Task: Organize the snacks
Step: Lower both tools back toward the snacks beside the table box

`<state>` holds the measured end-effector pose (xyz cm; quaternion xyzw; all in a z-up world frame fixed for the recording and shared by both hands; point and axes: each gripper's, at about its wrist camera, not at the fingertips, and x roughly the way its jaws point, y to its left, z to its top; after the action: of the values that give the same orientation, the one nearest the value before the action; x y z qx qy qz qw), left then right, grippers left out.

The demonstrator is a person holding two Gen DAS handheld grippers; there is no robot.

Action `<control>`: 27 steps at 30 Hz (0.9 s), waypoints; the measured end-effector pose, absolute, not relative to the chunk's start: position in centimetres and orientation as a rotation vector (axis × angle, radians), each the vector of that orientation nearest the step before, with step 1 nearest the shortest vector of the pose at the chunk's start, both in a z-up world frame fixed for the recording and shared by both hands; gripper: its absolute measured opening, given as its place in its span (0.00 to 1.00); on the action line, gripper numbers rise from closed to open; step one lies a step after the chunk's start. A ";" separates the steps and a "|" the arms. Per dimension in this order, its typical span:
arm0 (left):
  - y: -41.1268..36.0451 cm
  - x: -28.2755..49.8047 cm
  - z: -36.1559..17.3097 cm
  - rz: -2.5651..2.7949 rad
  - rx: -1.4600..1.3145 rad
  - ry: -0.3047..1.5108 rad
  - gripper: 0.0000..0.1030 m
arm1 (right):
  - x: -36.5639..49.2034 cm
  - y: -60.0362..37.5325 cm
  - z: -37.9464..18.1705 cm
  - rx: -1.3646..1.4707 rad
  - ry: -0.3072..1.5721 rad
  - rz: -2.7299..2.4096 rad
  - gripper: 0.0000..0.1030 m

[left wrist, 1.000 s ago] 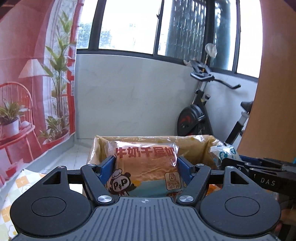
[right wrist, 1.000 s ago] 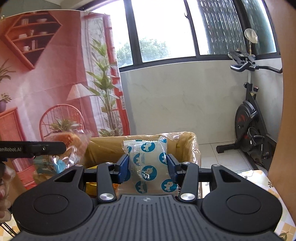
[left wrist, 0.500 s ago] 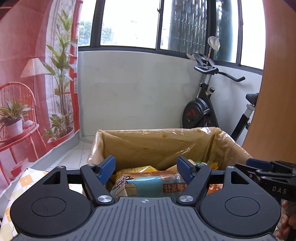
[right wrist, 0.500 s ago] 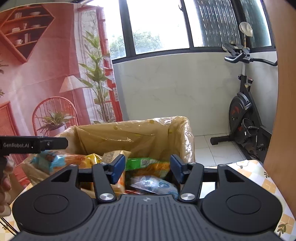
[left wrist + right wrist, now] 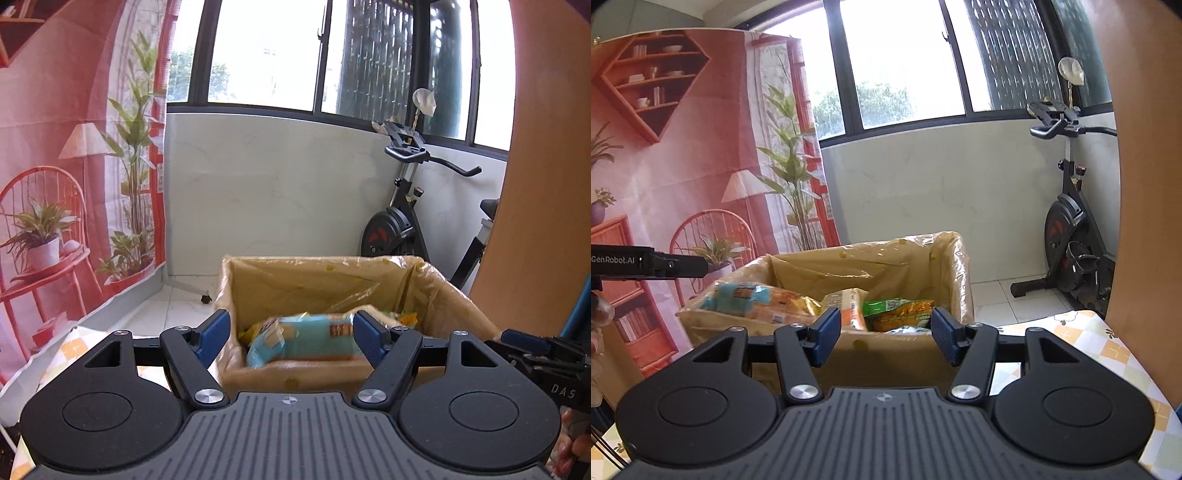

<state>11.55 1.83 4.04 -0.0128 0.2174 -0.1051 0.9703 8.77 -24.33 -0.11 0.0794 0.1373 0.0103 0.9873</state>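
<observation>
A cardboard box (image 5: 436, 295) lined with clear plastic stands ahead of both grippers; it also shows in the right wrist view (image 5: 945, 258). A blue and orange bread pack (image 5: 306, 339) lies inside it at the near left, and shows in the right wrist view (image 5: 753, 299). Green and orange snack bags (image 5: 901, 312) and a yellow pack (image 5: 849, 302) lie beside it. My left gripper (image 5: 293, 336) is open and empty, just short of the box. My right gripper (image 5: 884, 334) is open and empty, before the box's near wall.
The box sits on a table with a yellow checked cloth (image 5: 1108, 343). An exercise bike (image 5: 1075, 236) stands at the right by the white wall. A red printed backdrop (image 5: 665, 147) hangs on the left. A wooden panel (image 5: 546, 184) rises at the right.
Both grippers opened and let their packs drop into the box: the bread pack from the left, the white and blue pack from the right. Both then drew back from the box.
</observation>
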 end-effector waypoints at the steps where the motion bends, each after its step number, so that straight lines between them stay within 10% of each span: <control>1: 2.1 11.1 3.9 -0.208 -0.032 0.442 0.73 | 8.3 -24.2 -0.1 0.155 0.269 0.024 0.56; 27: 6.7 5.9 -4.8 -0.152 -0.081 0.658 0.72 | 5.1 -23.7 -5.1 0.140 0.334 0.016 0.56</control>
<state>5.94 6.70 -4.84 -0.0399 0.3228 -0.0744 0.9427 5.05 -23.74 -5.06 0.0696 0.1663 0.0081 0.9836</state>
